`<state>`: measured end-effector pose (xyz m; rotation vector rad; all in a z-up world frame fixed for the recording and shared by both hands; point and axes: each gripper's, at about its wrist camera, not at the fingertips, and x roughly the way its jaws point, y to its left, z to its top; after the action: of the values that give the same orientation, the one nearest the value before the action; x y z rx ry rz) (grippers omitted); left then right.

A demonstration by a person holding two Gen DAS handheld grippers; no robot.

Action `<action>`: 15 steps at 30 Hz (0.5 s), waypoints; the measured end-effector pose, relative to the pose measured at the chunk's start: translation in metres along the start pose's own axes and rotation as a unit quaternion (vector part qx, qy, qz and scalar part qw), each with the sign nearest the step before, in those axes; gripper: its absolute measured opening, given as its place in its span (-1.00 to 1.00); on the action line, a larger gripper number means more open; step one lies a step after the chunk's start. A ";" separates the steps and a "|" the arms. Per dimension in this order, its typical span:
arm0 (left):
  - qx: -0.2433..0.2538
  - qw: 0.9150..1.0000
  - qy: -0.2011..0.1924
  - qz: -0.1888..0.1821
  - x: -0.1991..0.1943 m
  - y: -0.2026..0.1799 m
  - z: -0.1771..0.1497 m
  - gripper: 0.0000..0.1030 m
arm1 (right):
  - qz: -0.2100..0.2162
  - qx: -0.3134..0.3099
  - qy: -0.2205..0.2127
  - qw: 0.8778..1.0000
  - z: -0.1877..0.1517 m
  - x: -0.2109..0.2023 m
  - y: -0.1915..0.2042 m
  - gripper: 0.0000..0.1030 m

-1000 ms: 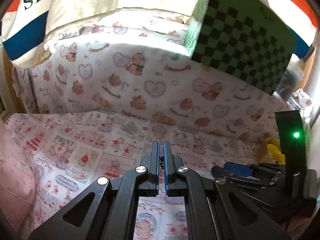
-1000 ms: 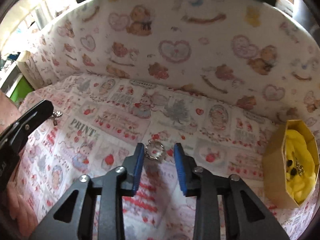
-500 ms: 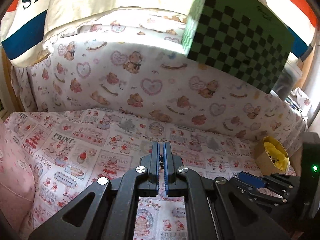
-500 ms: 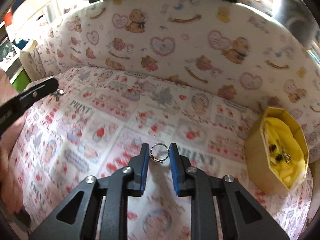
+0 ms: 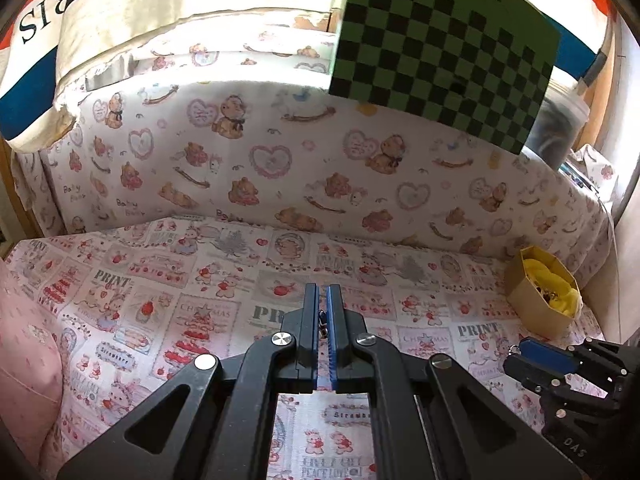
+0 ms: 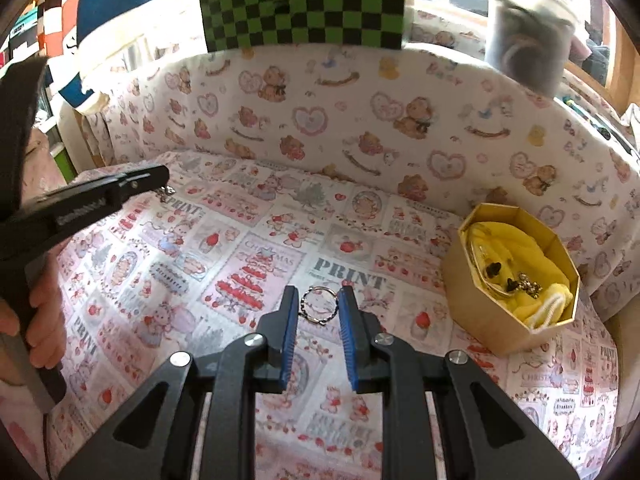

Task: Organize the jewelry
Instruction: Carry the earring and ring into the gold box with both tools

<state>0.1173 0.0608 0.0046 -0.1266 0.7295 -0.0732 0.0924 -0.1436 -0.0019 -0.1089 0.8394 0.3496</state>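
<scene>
My left gripper is shut on a small silver jewelry piece pinched between its blue pads, above the printed cloth. From the right wrist view the left gripper shows at the left with the piece dangling. My right gripper is shut on a silver ring, held by its sides between the pads above the cloth. A gold octagonal box with yellow lining holds several small jewelry pieces; it stands to the right of the right gripper. The box also shows in the left wrist view.
A printed cloth covers the work surface, with a padded teddy-bear wall behind. A green checkered board stands above it. A pink cushion lies at the left. The right gripper shows low right in the left wrist view.
The right gripper closed on the ring and lifted it up off the cloth, pulling back. The left gripper stayed shut on its piece and rose a little.
</scene>
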 end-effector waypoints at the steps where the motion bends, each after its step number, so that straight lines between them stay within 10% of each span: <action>1: 0.002 1.000 -0.001 -0.001 -0.001 -0.001 0.000 -0.94 | 0.008 0.005 -0.004 1.000 -0.001 -0.004 -0.002 -0.63; 15: 0.042 0.991 -0.113 -0.055 -0.093 -0.064 0.034 -0.94 | 0.078 0.123 -0.190 0.971 0.011 -0.103 -0.098 -0.63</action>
<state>0.0696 0.0102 0.0998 -0.0928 0.4930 -0.1916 0.0705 -0.2598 0.0782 0.2518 0.5060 0.3954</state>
